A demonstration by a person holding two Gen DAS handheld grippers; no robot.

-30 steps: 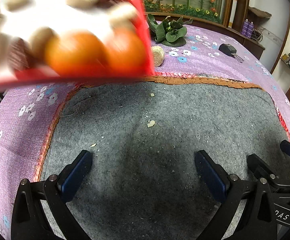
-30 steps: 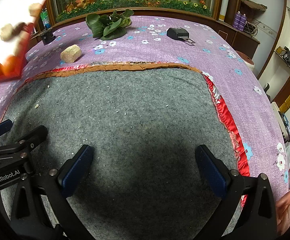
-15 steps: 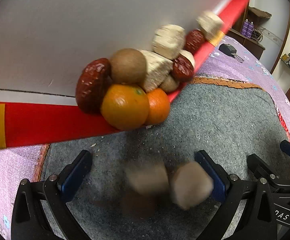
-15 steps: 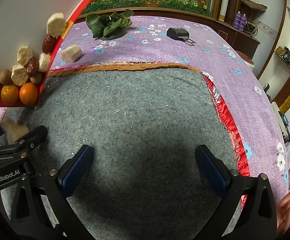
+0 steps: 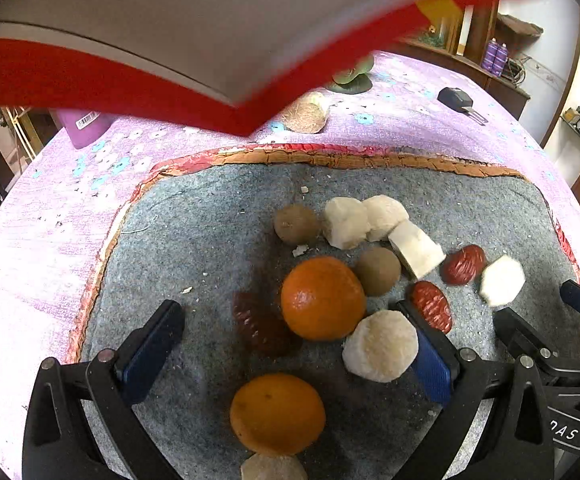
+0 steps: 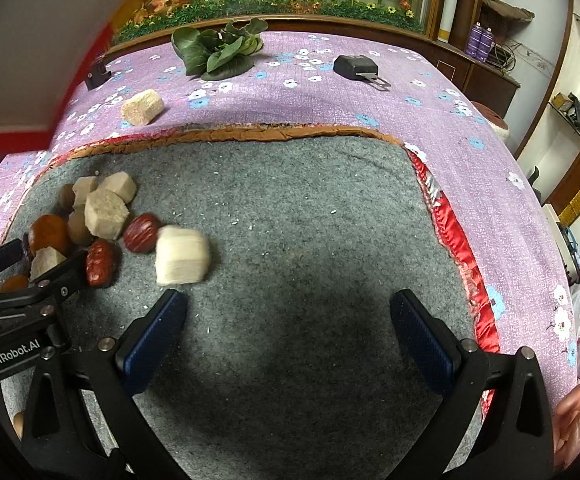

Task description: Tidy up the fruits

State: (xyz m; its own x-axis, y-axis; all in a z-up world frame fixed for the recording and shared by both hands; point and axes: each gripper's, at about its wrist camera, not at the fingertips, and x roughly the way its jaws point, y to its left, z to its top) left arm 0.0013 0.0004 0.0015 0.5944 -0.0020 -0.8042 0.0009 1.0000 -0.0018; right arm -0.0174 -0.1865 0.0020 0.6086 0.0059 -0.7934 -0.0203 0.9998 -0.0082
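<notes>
Indoor light was even, fairly bright. Soft dark shadow sat mid mat [image 6: 290, 240]. Red-white box [image 5: 218, 32] and one white chunk [image 6: 182, 256] were motion-blurred. Fisheye bent edges; corners were vignetted black.

Both cameras look down, close over the grey mat [image 5: 218, 240] [image 6: 310, 220], sharing its fruit pile [image 5: 322, 298] [image 6: 102, 220].
</notes>
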